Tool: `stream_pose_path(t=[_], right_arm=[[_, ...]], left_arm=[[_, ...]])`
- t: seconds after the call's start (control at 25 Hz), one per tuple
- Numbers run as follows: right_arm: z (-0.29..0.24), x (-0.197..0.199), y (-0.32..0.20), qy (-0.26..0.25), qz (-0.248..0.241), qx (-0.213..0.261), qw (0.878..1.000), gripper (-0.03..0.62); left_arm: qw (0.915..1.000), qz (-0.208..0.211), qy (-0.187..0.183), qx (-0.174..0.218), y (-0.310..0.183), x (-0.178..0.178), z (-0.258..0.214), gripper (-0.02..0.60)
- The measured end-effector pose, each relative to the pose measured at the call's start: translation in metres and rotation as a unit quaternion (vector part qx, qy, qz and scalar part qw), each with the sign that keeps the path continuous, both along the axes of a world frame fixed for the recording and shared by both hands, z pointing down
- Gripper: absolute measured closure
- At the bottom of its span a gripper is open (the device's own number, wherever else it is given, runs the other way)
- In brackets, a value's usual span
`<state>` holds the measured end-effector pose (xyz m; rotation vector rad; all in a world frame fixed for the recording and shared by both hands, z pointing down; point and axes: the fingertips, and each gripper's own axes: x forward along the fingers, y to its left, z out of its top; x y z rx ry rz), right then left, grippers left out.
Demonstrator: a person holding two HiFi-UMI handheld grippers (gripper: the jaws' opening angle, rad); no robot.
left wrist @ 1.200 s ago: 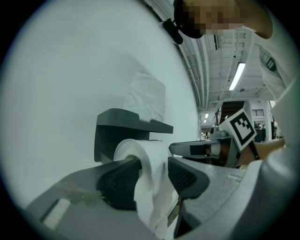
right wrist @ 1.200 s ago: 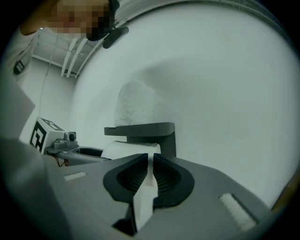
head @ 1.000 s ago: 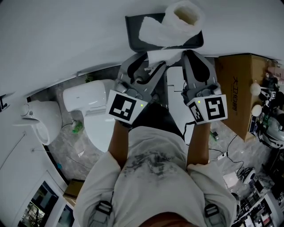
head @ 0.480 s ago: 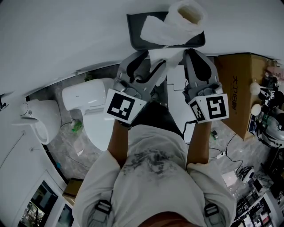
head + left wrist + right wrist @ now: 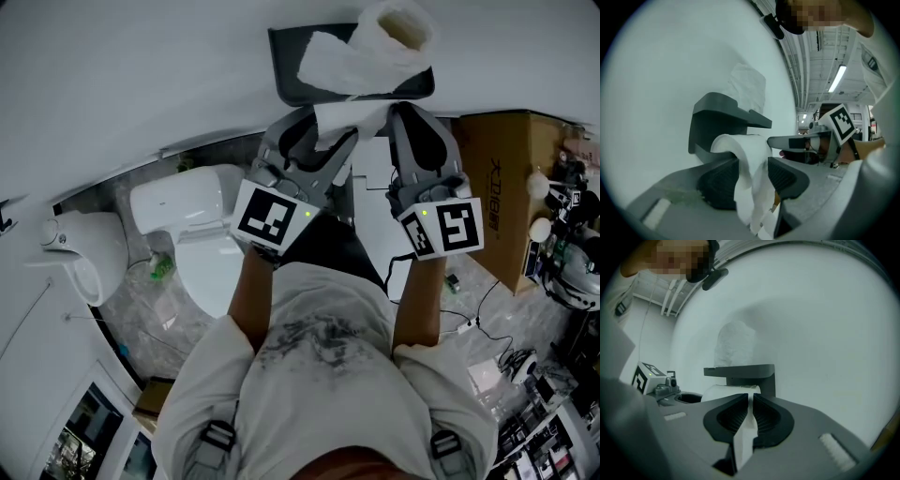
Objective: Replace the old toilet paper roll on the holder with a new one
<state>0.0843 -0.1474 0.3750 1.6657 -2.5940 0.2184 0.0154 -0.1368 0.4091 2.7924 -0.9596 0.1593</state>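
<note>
Nearest, at the lower centre of the right gripper view, the right tongs are pressed together on the loose tail of paper, which shows as a thin white strip pinched between the ribbed pads. In the left gripper view, the left tongs stand apart in the lower middle of the frame. Slack paper hangs down through their gap and lies against the left-hand pad, but it is not clamped. Just beyond both, the old roll sits on the dark grey holder, under its flat top shelf, mid-frame. A second roll stands on that shelf, at the top centre of the head view, with some of its paper sagging over the edge. It is probably the replacement. Behind everything is the plain white wall. The step in hand looks like freeing the old roll, and the pinched tail will not do that alone, since a pull on it would likely only unwind or tear the sheet. It would be better to use that grip merely to keep the slack tidy. The open left tongs should move up past the hanging paper and close gently on the body of the roll, square across its width. The roll can then slide off along the bar, not outward, without knocking the roll on the shelf above.
</note>
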Motion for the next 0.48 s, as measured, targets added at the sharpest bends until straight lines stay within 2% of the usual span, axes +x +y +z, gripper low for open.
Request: stream_pose_path(t=[0.48], right_arm=[[-0.0026,0.0043,0.0009,0.004,0.001,0.003,1.000,0.559]], left_arm=[[0.9998,0.012,-0.002,0.013,-0.0020,0.0006,-0.0031,0.426]])
